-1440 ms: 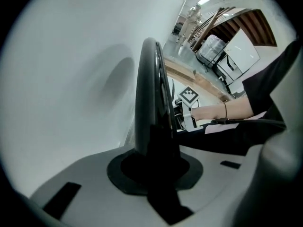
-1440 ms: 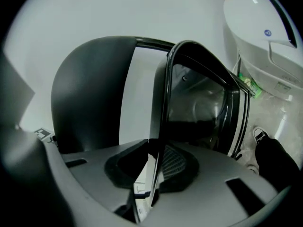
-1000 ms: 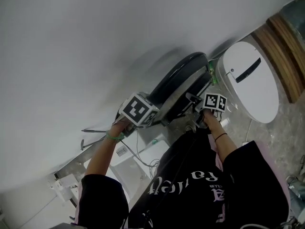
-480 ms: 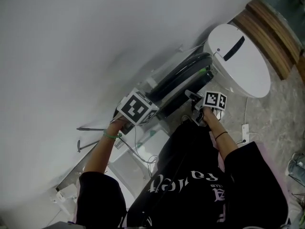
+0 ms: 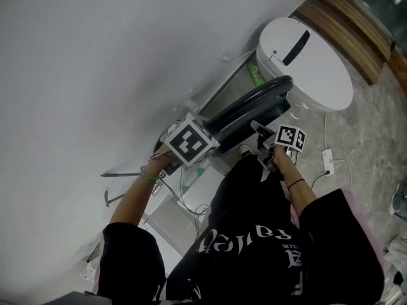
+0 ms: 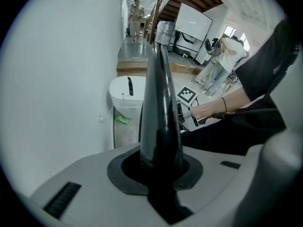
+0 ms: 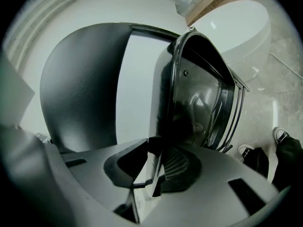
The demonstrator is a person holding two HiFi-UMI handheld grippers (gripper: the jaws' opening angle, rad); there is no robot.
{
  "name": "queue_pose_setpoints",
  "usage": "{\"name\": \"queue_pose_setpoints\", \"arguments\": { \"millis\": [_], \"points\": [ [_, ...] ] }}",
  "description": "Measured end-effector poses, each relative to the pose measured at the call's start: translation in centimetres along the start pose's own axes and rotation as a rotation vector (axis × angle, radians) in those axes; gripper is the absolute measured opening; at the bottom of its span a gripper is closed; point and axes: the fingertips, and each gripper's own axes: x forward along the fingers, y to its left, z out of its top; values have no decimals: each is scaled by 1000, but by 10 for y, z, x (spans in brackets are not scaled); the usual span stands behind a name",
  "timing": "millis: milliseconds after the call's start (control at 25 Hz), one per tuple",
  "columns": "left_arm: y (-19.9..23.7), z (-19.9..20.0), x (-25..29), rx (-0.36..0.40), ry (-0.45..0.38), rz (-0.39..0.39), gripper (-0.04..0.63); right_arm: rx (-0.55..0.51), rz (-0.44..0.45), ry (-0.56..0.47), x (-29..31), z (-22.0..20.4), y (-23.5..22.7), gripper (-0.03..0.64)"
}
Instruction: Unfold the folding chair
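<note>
The folded chair [image 5: 251, 110], dark with a metal frame, hangs between my two grippers close to the white wall. My left gripper [image 5: 191, 140] is shut on one end of it. In the left gripper view the chair's dark panel [image 6: 158, 103] rises edge-on out of the left gripper [image 6: 158, 167], with the pads pressed on it. My right gripper [image 5: 280, 142] is shut on a thin edge of the chair. The right gripper view shows the right gripper [image 7: 158, 167] with the matt backrest [image 7: 80, 84] to its left and the shiny seat underside [image 7: 199, 103] to its right.
A round white lidded bin [image 5: 305, 62] stands just past the chair's far end, with a green item [image 5: 256, 75] beside it. A wooden step [image 5: 350, 24] lies beyond it. Cables and a white power strip [image 5: 329, 156] lie on the stone floor. A white box [image 5: 184, 202] sits below my left arm.
Both grippers have carried the chair sideways along the wall toward the white bin. The chair's far end now overlaps the bin's edge. The left gripper has rolled.
</note>
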Motion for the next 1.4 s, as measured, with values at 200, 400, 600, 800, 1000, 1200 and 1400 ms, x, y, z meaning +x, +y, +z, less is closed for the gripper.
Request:
{"name": "queue_pose_setpoints", "arguments": {
  "millis": [200, 400, 600, 800, 1000, 1200, 1400],
  "points": [
    [-32, 31, 22, 34, 55, -39, 66, 75, 2, -52, -44, 8, -28, 69],
    [-68, 71, 49, 81, 94, -47, 67, 160, 7, -110, -87, 21, -60, 73],
    [-101, 97, 67, 119, 137, -42, 67, 180, 13, -94, -121, 30, -83, 77],
    [-134, 117, 74, 99, 157, -15, 72, 178, 36, -57, -154, 39, -92, 77],
    [-158, 141, 81, 44, 184, -29, 71, 167, 26, -45, -184, 54, -103, 77],
    [-179, 146, 87, -28, 166, -74, 75, 116, 7, -17, -208, 54, -113, 77],
    [-184, 143, 87, -114, 171, -102, 71, 116, -14, 7, -224, 45, -116, 77]
  ]
}}
